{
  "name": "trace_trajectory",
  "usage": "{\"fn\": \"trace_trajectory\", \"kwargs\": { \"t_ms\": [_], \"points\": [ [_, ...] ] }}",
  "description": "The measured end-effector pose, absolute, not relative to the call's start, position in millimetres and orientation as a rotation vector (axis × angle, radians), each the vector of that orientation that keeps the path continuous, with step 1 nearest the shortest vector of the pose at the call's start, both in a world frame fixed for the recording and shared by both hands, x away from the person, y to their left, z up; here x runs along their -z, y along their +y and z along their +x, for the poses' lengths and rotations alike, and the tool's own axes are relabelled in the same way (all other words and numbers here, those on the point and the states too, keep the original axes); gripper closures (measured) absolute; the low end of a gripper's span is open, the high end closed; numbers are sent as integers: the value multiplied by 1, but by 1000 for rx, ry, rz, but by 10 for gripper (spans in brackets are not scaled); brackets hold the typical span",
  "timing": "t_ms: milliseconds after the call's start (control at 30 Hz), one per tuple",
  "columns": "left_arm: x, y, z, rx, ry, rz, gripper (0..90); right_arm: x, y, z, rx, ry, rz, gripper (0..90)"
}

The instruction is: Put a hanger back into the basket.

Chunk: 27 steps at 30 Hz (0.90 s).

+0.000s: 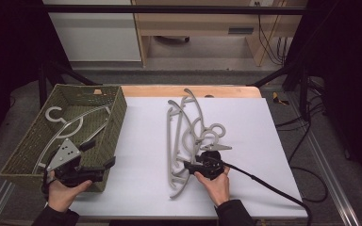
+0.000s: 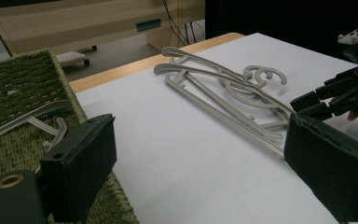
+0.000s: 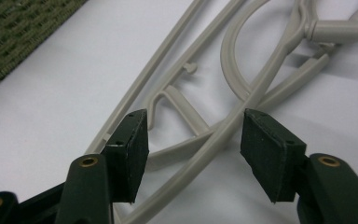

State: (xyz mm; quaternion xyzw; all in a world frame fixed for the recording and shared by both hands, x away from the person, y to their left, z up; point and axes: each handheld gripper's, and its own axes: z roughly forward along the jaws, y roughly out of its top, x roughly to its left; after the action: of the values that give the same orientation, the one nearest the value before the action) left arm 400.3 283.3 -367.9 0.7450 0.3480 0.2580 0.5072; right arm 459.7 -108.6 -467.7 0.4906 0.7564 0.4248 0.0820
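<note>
High view: a pile of grey plastic hangers [image 1: 188, 136] lies on the white counter [image 1: 141, 188], right of centre. One hanger [image 1: 70, 127] lies inside the green woven basket [image 1: 118, 117] at the counter's left edge. The work in hand looks like moving hangers from pile to basket.

The right hand-held gripper [image 1: 188, 165] sits at the near end of the pile. In the right gripper view its jaws stand about half open, straddling two crossing hanger arms [image 3: 205, 140]; the pads are not pressing on either.

The left hand-held gripper [image 1: 101, 155] hangs over the basket's near corner, jaws wide, nothing between them.

To do the step well, my judgement: the hangers overlap and their hooks interlock, so closing here risks pinching two arms and dragging the pile. Better to shift until one arm alone lies between the pads, close squarely across it, then lift slowly and check that the neighbours fall away.

No brand, label or legible writing on hangers, basket or grippers.
</note>
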Motion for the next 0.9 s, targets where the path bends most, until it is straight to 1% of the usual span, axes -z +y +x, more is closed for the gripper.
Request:
{"fn": "trace_trajectory", "kwargs": {
  "t_ms": [100, 167, 300, 433, 567, 633, 733, 767, 867, 900],
  "points": [
    [368, 283, 400, -621, 839, 1797, 88, 472, -108, 461, -1246, 2281, 1453, 425],
    [368, 283, 400, -621, 838, 1798, 88, 471, -109, 461, -1234, 2298, 1461, 449],
    [369, 282, 401, -621, 838, 1800, 88, 473, -109, 461, -1197, 2343, 1463, 531],
    [369, 282, 401, -619, 837, 1805, 88, 472, -110, 462, -1198, 2357, 1508, 548],
    [370, 282, 401, -620, 838, 1807, 88, 472, -109, 462, -1203, 2341, 1529, 592],
    [370, 282, 401, -619, 838, 1808, 88, 470, -110, 461, -1204, 2328, 1526, 649],
    [370, 281, 401, -619, 839, 1810, 89, 465, -110, 459, -1257, 2311, 1497, 782],
    [370, 281, 401, -619, 839, 1810, 88, 463, -111, 459, -1266, 2316, 1490, 802],
    [370, 281, 401, -619, 838, 1812, 88, 462, -112, 459, -1266, 2328, 1483, 804],
    [370, 281, 401, -619, 837, 1812, 88, 462, -112, 459, -1259, 2327, 1477, 760]
  ]
}}
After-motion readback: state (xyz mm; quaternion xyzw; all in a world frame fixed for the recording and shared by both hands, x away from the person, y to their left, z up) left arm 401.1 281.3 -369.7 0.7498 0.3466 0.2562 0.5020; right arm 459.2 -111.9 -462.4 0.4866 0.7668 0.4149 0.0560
